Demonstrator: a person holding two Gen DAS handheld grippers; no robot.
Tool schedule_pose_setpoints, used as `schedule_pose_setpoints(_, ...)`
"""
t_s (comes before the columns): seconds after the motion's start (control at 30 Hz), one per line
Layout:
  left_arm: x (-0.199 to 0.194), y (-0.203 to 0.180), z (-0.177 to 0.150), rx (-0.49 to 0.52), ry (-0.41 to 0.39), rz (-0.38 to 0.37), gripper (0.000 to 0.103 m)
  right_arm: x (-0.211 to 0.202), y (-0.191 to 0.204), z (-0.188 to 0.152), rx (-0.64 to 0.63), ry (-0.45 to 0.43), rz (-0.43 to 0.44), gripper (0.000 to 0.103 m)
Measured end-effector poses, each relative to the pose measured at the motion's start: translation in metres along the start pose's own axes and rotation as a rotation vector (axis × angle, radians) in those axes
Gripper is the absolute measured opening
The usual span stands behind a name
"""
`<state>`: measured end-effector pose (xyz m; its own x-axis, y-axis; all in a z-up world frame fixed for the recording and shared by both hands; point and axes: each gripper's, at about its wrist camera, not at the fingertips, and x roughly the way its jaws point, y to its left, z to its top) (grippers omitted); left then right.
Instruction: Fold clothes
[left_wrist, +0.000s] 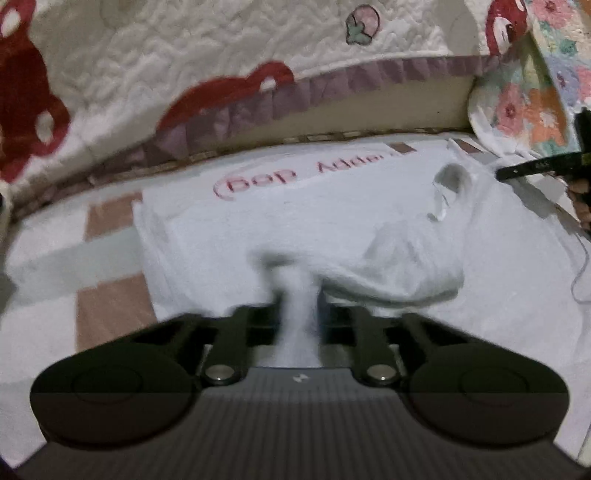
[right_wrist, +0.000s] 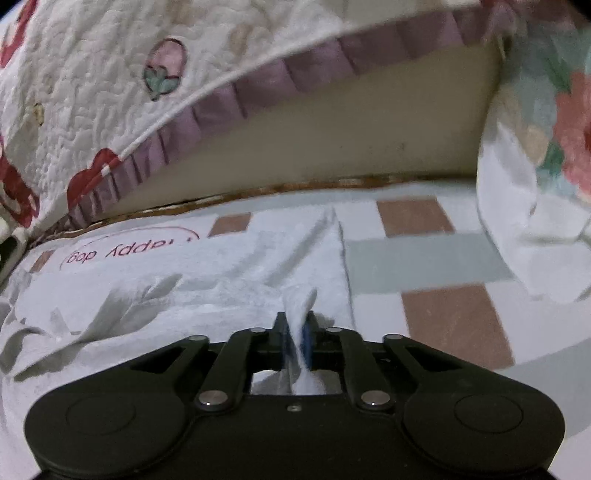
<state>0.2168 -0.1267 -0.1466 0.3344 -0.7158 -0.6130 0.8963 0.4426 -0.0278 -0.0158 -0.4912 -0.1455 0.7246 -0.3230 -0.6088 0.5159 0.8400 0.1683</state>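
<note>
A white garment (left_wrist: 258, 221) with red lettering lies spread on a checked sheet (left_wrist: 107, 218). In the left wrist view my left gripper (left_wrist: 297, 295) is shut on a pinched ridge of its white cloth, which bunches up between the fingers. In the right wrist view the same white garment (right_wrist: 166, 273) shows its right edge, and my right gripper (right_wrist: 295, 321) is shut on a fold of that edge between blue pads. The tip of the right gripper (left_wrist: 532, 168) shows at the far right of the left wrist view.
A quilted cover (left_wrist: 184, 55) with red bear shapes and a purple frill (right_wrist: 295, 74) hangs behind the garment. A floral cloth (right_wrist: 546, 147) sits at the right. The checked sheet (right_wrist: 443, 266) has pink and grey squares to the right of the garment.
</note>
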Motion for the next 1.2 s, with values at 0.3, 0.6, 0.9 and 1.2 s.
schedule_pose_setpoints(0.3,-0.047,0.021,0.025,-0.091,-0.193,0.115,0.005,-0.023,0.005,0.045,-0.046,-0.145,-0.033,0.006)
schedule_pose_setpoints(0.6,0.008,0.056,0.000,-0.242,-0.036,0.119,0.005,0.040,0.013,0.040,-0.128,0.028,-0.116,0.007)
schedule_pose_setpoints(0.9,0.011,0.062,-0.004,-0.300,0.035,0.105,0.007,0.044,0.002,0.044,-0.110,0.086,-0.185,0.029)
schedule_pose_setpoints(1.2,-0.028,0.086,0.013,-0.281,-0.083,0.292,0.035,0.030,0.051,0.080,-0.247,-0.007,-0.053,0.043)
